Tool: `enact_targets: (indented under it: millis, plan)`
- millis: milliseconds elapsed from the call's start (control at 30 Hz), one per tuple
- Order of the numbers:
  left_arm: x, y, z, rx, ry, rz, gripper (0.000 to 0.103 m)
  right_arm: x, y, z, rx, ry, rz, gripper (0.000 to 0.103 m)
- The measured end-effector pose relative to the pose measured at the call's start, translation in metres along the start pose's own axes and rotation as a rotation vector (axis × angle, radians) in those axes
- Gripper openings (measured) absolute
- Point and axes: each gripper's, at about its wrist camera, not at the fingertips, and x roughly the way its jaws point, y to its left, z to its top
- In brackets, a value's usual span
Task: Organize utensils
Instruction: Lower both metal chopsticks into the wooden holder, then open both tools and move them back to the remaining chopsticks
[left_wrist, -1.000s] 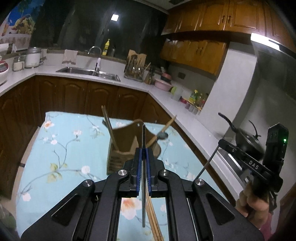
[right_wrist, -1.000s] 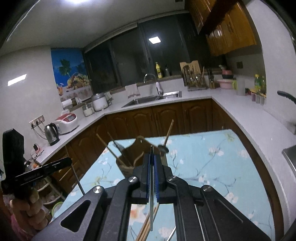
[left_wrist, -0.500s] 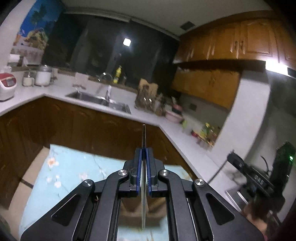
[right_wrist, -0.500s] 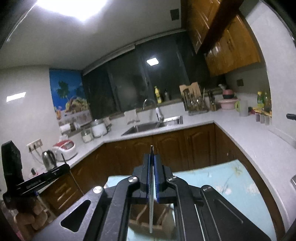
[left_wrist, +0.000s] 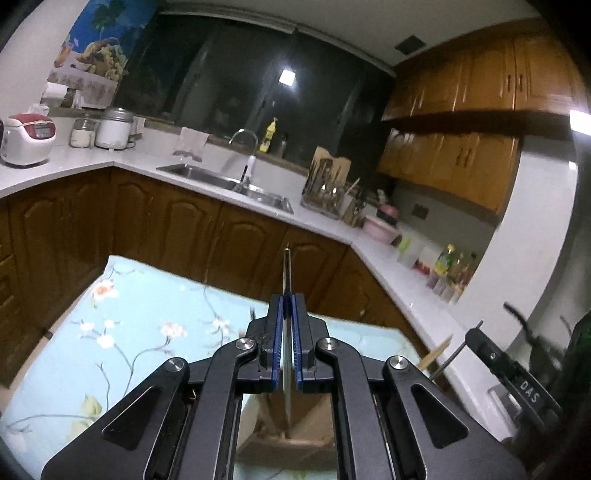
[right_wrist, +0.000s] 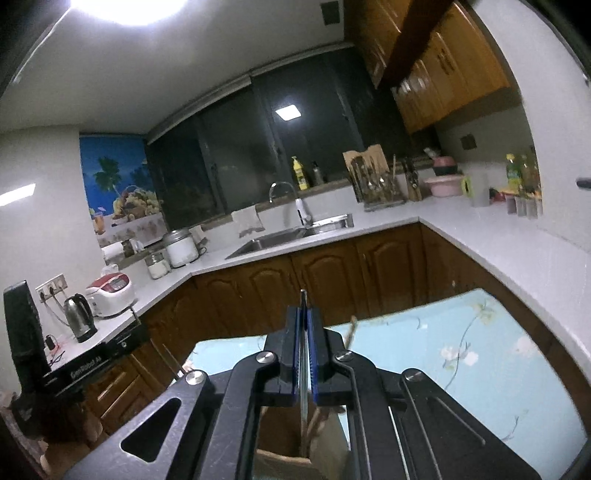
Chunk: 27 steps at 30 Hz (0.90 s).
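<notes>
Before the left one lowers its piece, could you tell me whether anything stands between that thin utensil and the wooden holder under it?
Nothing visible does. The left gripper is shut on the thin metal utensil, whose lower end hangs over the wooden holder, with no object between them.

- The wooden holder (left_wrist: 291, 424) showed only through the gap in the left gripper (left_wrist: 287, 306); its sides were hidden by the frame.
- The thin utensil (left_wrist: 286, 269) there was seen edge-on, its kind unreadable.
- In the right wrist view, the holder's base was cut off by the bottom edge.
- The right gripper (right_wrist: 304, 314) pinched a thin utensil (right_wrist: 303, 387) whose lower end was hidden inside the holder.
</notes>
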Motion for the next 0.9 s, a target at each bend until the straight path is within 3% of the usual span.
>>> enact_targets:
  millis: [233, 667, 800, 900]
  plan:
    - [0.007, 0.003, -0.022, 0.036, 0.069, 0.012, 0.005, 0.012, -0.015, -0.02, 0.044, 0.081, -0.006, 0.004]
    - [0.013, -0.003, -0.023, 0.038, 0.151, -0.002, 0.005, 0.014, -0.02, -0.014, 0.054, 0.134, -0.006, 0.012]
    - [0.01, -0.005, -0.023, 0.034, 0.16, -0.001, 0.005, 0.011, -0.021, -0.012, 0.071, 0.129, 0.002, 0.04]
    - [0.003, -0.005, -0.021, 0.015, 0.168, -0.024, 0.014, 0.003, -0.024, -0.007, 0.09, 0.112, 0.012, 0.052]
